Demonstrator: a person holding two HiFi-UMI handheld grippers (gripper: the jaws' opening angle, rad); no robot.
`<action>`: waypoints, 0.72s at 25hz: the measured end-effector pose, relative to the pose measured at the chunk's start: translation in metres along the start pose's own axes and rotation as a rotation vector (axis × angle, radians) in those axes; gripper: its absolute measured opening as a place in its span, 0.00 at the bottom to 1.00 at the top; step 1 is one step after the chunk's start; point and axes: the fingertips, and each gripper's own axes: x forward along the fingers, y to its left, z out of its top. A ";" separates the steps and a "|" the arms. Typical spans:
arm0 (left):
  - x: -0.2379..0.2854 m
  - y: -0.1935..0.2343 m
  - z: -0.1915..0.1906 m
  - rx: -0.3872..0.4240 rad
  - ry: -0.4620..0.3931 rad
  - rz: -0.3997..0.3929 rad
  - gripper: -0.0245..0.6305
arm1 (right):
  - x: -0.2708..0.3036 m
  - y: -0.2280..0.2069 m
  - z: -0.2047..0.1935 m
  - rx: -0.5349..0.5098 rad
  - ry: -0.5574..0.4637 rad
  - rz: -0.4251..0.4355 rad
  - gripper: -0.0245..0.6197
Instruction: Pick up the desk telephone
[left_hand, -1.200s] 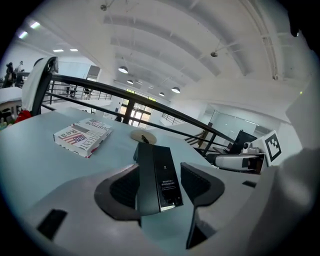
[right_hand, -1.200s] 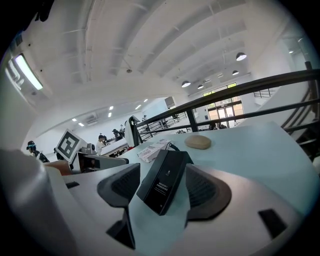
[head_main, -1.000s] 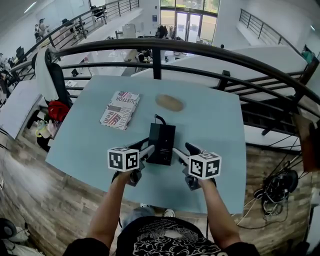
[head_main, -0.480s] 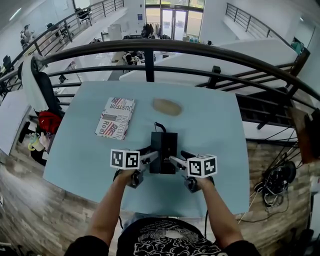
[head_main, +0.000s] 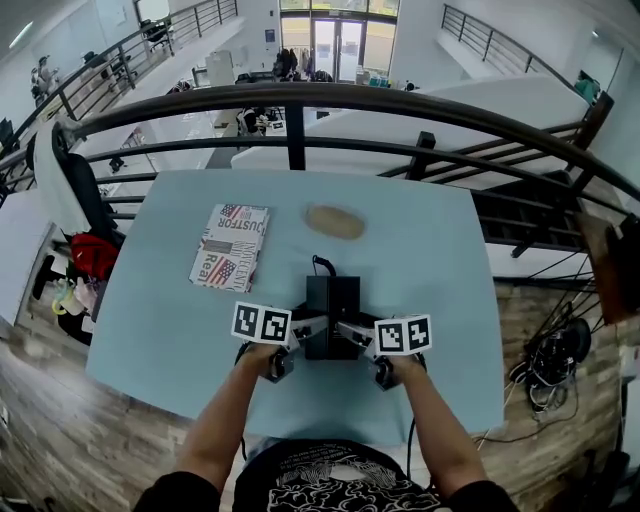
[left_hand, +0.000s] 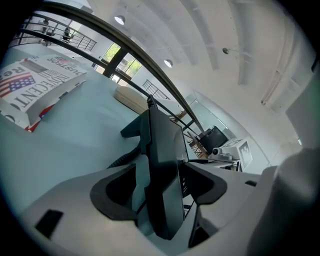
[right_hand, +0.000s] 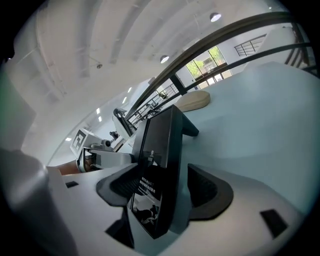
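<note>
Now the desk telephone (head_main: 332, 312) lies on the worktop (head_main: 430, 250), a side edge inside each of the left hand-held gripper (head_main: 308, 328) and the right hand-held gripper (head_main: 352, 331), whose jaws have just been opening wide (neither presses yet), so uneven closing could tilt it or its cord (head_main: 320, 263) could drag.

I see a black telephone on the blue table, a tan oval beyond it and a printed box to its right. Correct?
Not quite. The head view shows the printed box to the left of the desk telephone, not its right. The rest holds.
</note>
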 end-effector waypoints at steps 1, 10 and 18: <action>0.002 0.001 0.000 -0.007 0.005 -0.005 0.48 | 0.002 0.000 -0.001 0.009 0.005 0.006 0.47; 0.010 -0.001 0.004 -0.031 0.029 -0.040 0.47 | 0.011 0.002 -0.006 0.043 0.018 0.047 0.47; 0.010 -0.004 0.008 -0.004 0.012 -0.051 0.36 | 0.013 0.005 -0.003 0.051 0.006 0.057 0.45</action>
